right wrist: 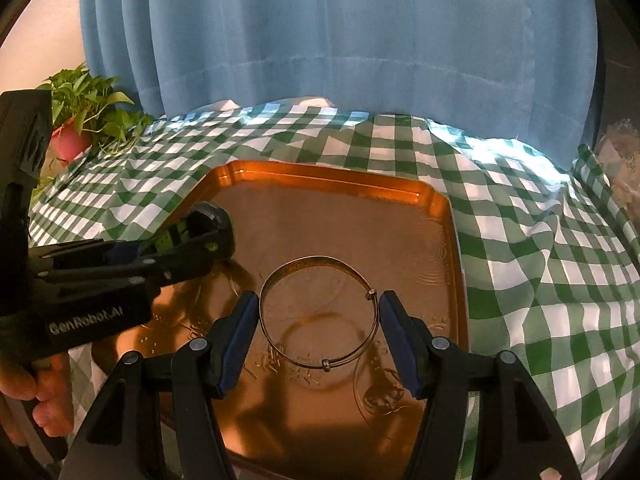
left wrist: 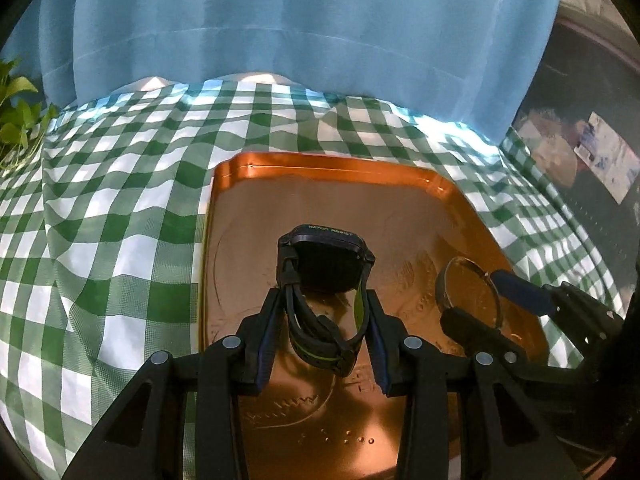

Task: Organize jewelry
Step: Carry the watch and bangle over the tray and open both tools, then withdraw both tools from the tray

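A copper tray [left wrist: 256, 172] [right wrist: 436, 200] lies on the green checked cloth. My left gripper [left wrist: 322, 300] is shut on the strap of a black watch with green trim [left wrist: 326, 264], held over the tray's left part; the watch also shows in the right wrist view [right wrist: 208, 224]. My right gripper [right wrist: 318, 308] is shut on a thin metal bangle [right wrist: 316, 268], held just above the tray's right part. The bangle [left wrist: 468, 280] and the right gripper's blue fingertip [left wrist: 516, 290] show in the left wrist view.
The green and white checked cloth [left wrist: 120, 220] [right wrist: 540, 240] covers the table. A blue curtain [right wrist: 340, 40] hangs behind. A potted plant in a pink pot [right wrist: 80, 120] stands at the far left. The table's right edge [left wrist: 532, 160] drops to dark clutter.
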`<state>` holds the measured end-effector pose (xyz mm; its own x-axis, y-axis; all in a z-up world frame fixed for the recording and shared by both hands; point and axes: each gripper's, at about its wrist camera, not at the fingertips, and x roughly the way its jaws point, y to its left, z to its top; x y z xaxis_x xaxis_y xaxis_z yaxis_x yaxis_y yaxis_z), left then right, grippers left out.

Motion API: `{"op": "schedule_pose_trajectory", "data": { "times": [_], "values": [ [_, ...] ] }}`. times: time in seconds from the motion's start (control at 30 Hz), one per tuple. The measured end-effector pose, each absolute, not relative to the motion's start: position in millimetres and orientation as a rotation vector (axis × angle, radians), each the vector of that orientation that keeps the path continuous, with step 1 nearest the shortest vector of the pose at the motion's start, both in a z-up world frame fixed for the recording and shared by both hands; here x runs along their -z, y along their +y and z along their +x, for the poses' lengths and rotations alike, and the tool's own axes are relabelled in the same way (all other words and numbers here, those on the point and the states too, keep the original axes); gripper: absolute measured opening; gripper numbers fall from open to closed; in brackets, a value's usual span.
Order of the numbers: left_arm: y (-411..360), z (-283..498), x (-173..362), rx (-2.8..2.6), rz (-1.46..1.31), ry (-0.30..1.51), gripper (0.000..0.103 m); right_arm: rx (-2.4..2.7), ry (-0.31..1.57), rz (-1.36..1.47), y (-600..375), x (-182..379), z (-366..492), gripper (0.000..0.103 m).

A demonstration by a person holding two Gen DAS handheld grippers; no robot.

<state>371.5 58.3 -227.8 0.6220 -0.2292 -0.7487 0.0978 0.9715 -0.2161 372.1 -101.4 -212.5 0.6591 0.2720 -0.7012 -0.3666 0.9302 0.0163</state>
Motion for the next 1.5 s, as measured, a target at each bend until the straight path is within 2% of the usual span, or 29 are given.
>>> {"op": "schedule_pose_trajectory", "data": {
  "times": [0.13,0.23,0.27,0.3,0.33,0.37,0.47,0.7,0.9,1.13,1.33,1.5],
  "values": [
    [56,370,227,0.185,-0.138,0.881,0.042,-0.358,0.796,-0.128,-100,217,374,0.058],
    [58,370,227,0.146,-0.138,0.878,0.051,-0.363,0.792,-0.115,-101,216,373,0.062],
    [60,368,225,0.128,-0.142,0.873,0.053,-0.364,0.794,-0.116,-101,217,372,0.067],
    [61,367,223,0.114,-0.146,0.866,0.056,-0.366,0.793,-0.119,-101,216,372,0.081],
    [62,364,219,0.108,-0.151,0.857,0.065,-0.369,0.786,-0.121,-102,216,370,0.091],
    [62,362,216,0.112,-0.148,0.85,0.076,-0.368,0.78,-0.122,-103,215,368,0.092],
    [56,350,206,0.107,-0.085,0.825,0.086,-0.364,0.767,-0.125,-105,210,363,0.094],
    [58,302,180,0.112,-0.116,0.814,0.089,-0.408,0.748,-0.076,-111,193,331,0.102],
    [48,247,145,0.038,-0.071,0.796,0.097,-0.357,0.685,-0.058,-122,161,274,0.103],
    [42,162,99,-0.012,-0.102,0.637,0.098,-0.317,0.618,-0.048,-139,118,202,0.103],
    [32,120,72,0.012,-0.101,0.736,0.098,-0.304,0.541,-0.063,-147,95,146,0.103],
    [24,81,57,0.044,-0.1,0.699,0.098,-0.3,0.481,-0.069,-146,73,106,0.103]
  ]
}}
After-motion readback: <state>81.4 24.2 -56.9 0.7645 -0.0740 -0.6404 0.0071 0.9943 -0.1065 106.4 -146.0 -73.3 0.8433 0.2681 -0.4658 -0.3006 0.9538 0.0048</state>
